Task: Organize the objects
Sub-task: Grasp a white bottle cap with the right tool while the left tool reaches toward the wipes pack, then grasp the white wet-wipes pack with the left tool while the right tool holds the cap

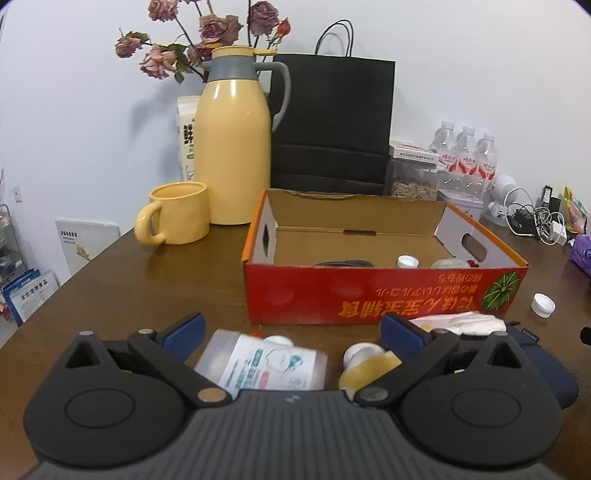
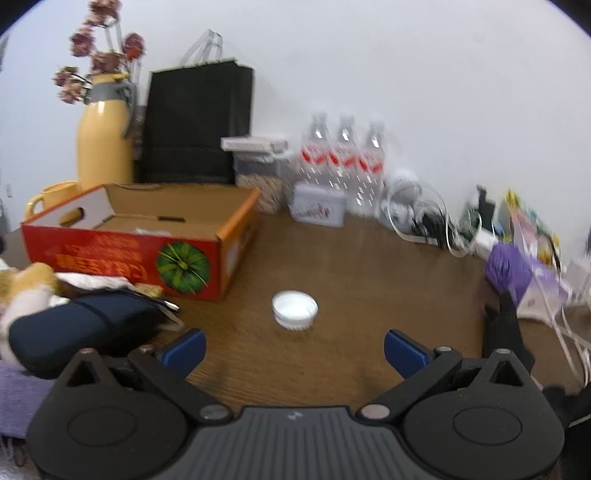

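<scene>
Bench of dark brown wood, carrying all items listed.

Left gripper: jaws spread wide, holding nothing. Between the jaws and just below them, a clear bottle with a printed label, lying on its side. Beside the right jaw, a yellow soft toy with a white round part; past that jaw, a white crumpled wrapper and a dark blue pouch.

Straight ahead of the left jaws, a red cardboard box, open at the top, with upside-down print and a green pumpkin picture on its near wall. Inside, only partly seen over the wall: a white cap, a dark cord, a pale wrapped item.

Ahead and left of the jaws, a yellow mug, touching or just beside a tall yellow flask with a grey collar. Behind the flask, dried roses and a black paper bag. Ahead and right, three water bottles and a tangle of cables.

Right gripper: jaws spread wide, holding nothing. Just ahead of them, centred between the jaws, a white bottle cap, open side up, alone on bare wood; not touched. This view is blurred. Left of the left jaw, the pouch and toy; ahead and left, the box. Right of the right jaw, a purple packet.
</scene>
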`<action>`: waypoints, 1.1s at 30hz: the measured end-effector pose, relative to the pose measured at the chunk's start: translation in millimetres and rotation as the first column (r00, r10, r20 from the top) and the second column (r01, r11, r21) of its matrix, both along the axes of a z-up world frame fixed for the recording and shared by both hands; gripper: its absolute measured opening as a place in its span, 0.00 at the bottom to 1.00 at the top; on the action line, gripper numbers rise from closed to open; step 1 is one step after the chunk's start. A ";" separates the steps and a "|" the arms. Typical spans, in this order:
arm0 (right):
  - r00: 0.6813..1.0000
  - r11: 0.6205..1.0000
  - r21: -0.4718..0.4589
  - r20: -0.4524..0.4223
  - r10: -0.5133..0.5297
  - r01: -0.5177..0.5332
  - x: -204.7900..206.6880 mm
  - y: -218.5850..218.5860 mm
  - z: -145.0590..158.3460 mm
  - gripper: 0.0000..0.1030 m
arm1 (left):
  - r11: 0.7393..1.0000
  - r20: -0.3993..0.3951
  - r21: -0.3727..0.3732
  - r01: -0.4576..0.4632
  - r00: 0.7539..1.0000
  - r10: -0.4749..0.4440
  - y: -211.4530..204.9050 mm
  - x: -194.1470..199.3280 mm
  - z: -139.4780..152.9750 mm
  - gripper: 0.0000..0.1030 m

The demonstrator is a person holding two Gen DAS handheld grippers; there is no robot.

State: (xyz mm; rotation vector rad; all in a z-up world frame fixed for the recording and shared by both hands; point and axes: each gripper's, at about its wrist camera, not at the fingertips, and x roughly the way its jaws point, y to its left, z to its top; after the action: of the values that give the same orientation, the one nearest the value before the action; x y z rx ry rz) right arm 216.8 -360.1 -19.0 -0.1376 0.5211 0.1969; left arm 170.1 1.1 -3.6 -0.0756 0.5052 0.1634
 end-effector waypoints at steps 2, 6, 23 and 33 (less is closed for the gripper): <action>0.999 1.000 0.017 -0.025 -0.025 0.026 8.3 -3.7 -6.5 1.00 | 1.000 -0.001 -0.003 -0.006 1.000 0.006 2.3 -3.3 -0.6 1.00; 0.999 0.999 0.049 -0.053 -0.012 0.014 28.5 -2.7 -12.2 0.86 | 1.000 0.001 -0.007 -0.024 1.000 0.024 7.5 -6.2 0.0 1.00; 0.994 0.993 0.104 -0.107 -0.036 0.047 86.9 7.8 -27.2 0.38 | 0.999 -0.007 -0.024 -0.048 0.999 0.048 8.4 -7.6 -5.5 1.00; 0.998 0.999 0.051 0.067 -0.017 0.013 37.5 18.8 -9.7 0.38 | 0.997 -0.022 -0.032 -0.076 0.997 0.076 17.2 -14.2 -9.3 1.00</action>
State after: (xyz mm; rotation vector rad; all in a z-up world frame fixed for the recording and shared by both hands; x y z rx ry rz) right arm 254.2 -341.3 -28.8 -0.0908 0.4499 0.1899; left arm 155.9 18.3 -12.9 -0.1251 0.5259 0.2307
